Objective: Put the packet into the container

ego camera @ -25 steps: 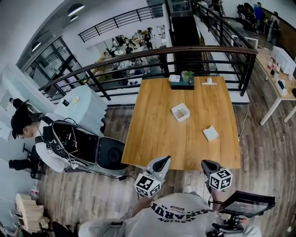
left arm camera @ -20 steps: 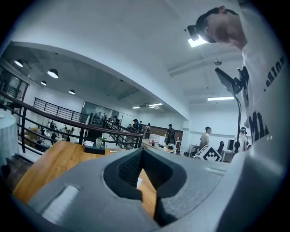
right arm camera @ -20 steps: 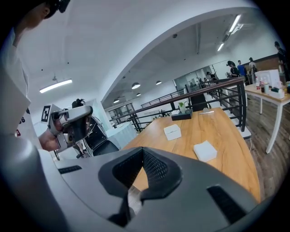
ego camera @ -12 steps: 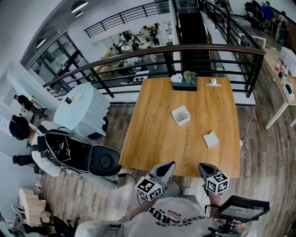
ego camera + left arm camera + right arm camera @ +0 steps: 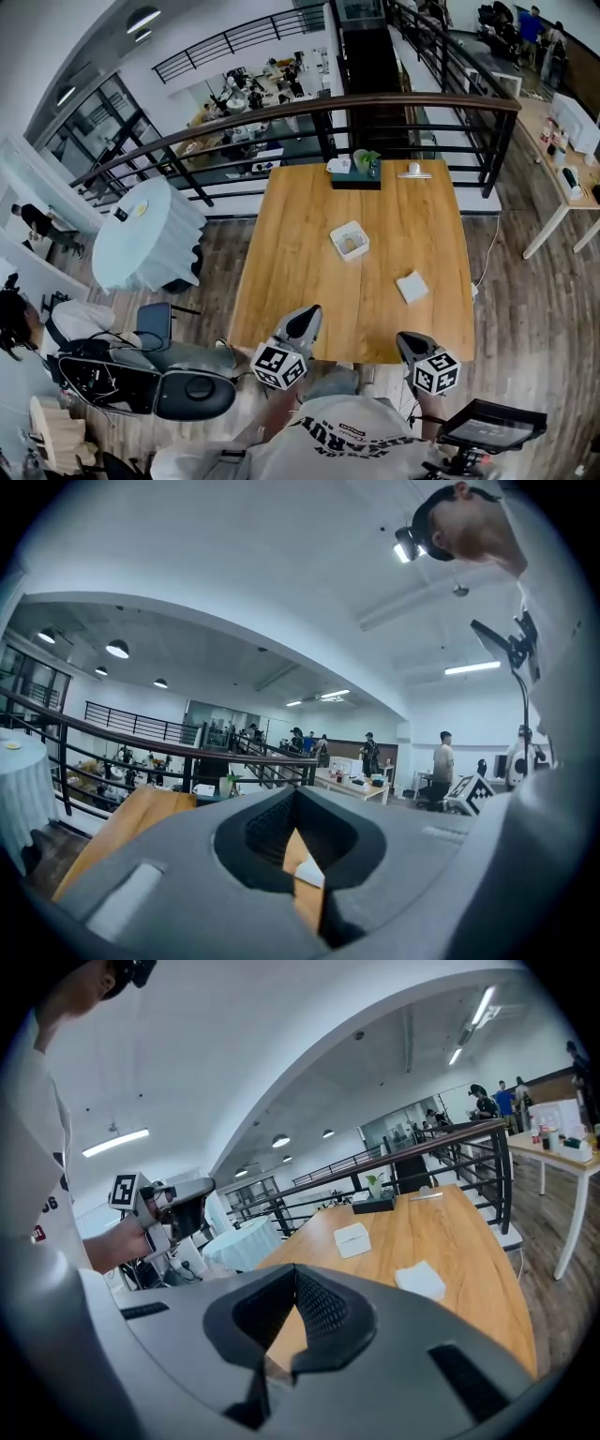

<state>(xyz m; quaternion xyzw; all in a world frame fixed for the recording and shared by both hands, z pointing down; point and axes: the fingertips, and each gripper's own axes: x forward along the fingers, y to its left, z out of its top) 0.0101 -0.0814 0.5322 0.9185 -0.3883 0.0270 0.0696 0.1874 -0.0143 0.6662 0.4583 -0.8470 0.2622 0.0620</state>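
Note:
A white square packet (image 5: 411, 286) lies flat on the wooden table (image 5: 300, 272), right of the middle. The container (image 5: 349, 240), a small white open box with something tan inside, sits near the table's centre. Both grippers hover at the near edge, well short of either object. My left gripper (image 5: 307, 317) has its jaws together with nothing in them, its tips (image 5: 296, 794) meeting. My right gripper (image 5: 405, 339) is shut and empty too, and its view looks past the closed tips (image 5: 296, 1269) to the packet (image 5: 420, 1280) and the container (image 5: 352, 1239).
A black tray with a plant (image 5: 356, 175) and a small white item (image 5: 412, 172) stand at the table's far edge, by a dark railing (image 5: 375, 103). A round white-clothed table (image 5: 141, 234) and a chair (image 5: 178, 384) are on the left. A tablet (image 5: 492, 422) sits low right.
The head view has swung, so the table sits slightly further left. Both grippers stay shut at the near edge, the left one a little further left. The person at the left has moved.

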